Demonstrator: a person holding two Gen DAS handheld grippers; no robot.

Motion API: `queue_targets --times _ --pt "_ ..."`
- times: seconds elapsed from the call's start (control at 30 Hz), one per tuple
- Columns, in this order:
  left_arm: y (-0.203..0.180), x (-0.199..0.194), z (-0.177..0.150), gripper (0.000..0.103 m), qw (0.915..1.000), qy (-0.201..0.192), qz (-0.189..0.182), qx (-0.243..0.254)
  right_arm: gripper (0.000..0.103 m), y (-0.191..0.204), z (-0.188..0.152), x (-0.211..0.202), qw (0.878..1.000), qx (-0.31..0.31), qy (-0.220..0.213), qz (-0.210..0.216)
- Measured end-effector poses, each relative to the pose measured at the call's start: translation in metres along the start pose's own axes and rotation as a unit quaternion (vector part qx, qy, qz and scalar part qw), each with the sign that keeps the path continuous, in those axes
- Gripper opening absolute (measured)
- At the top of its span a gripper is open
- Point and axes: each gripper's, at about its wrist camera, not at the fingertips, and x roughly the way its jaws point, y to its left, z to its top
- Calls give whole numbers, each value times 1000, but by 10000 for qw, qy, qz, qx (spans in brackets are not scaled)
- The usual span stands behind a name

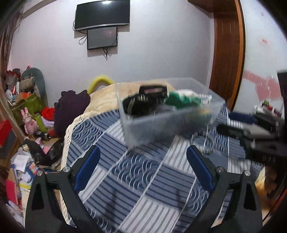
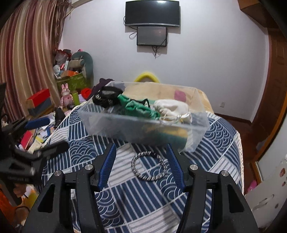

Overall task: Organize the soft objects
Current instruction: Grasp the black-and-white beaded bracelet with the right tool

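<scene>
1. right gripper (image 2: pixel 141 166) held low over the bed (image 2: pixel 220 136), jaws wide open, empty — black-and-white braided ring (image 2: pixel 148 165) between them.
2. left gripper (image 1: pixel 142 170) likewise agape, empty — facing clear bin (image 1: pixel 166 114) of soft items.

Left wrist view: I look forward along the left gripper (image 1: pixel 142 166), its fingers low in frame, down onto the patterned bedspread (image 1: pixel 136 188). The clear plastic bin (image 1: pixel 168 114) sits near, centre frame, blurred. The right gripper (image 1: pixel 251 132) enters at the right edge.

Right wrist view: I look along the right gripper (image 2: pixel 141 164) from the bin's other side; the bin (image 2: pixel 143 123) is near, centre. The left gripper (image 2: pixel 35 152) shows at the left edge.

Shared: bin, bedspread, wall-mounted screens (image 1: pixel 102 15) (image 2: pixel 152 13) at upper frame.
</scene>
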Motion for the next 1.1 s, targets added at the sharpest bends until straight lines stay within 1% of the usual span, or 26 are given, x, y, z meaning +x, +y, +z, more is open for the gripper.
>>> queue_targets --times 0.17,0.23,0.37,0.6,0.77,0.83,0.87,0.9,0.93,0.97,1.0,1.03,1.07,1.1 --pt "-2 -13 -31 98 9994 213 172 227 54 -4 -7 0 9999 143 75 35" --pt "5 -16 -45 98 9992 330 177 165 54 -4 -9 0 9998 186 100 56" --pt "18 -11 -60 98 9988 482 78 -78 54 -3 -11 2 9998 181 109 41" --pt "18 2 -66 98 9984 555 81 -75 54 -11 -18 11 9992 271 281 -66" --pt "12 9 -57 98 9988 487 11 -94 54 -19 -25 28 9981 326 503 -142" --pt "10 13 -50 98 9989 452 -52 -121 54 -22 -27 34 9976 313 603 -109" --pt "8 15 -46 96 9989 440 -107 -147 54 -25 -28 38 9971 358 666 -79" --pt "6 18 -41 89 9988 418 -179 -171 52 -27 -29 41 9967 376 711 -57" --pt "5 21 -38 85 9988 390 -234 -180 46 -28 -30 44 9965 389 738 -67" --pt "3 24 -34 77 9988 359 -271 -182 44 -30 -30 48 9961 402 782 -98" --pt "-1 28 -30 71 9988 349 -291 -171 38 -31 -30 50 9959 400 805 -118" --pt "-2 32 -28 68 9987 363 -310 -160 34 -32 -30 54 9956 387 842 -141" --pt "-4 37 -25 62 9985 388 -345 -157 32 -33 -30 59 9950 384 900 -191" --pt "-6 41 -24 57 9982 417 -387 -169 28 -34 -30 63 9945 383 944 -233"
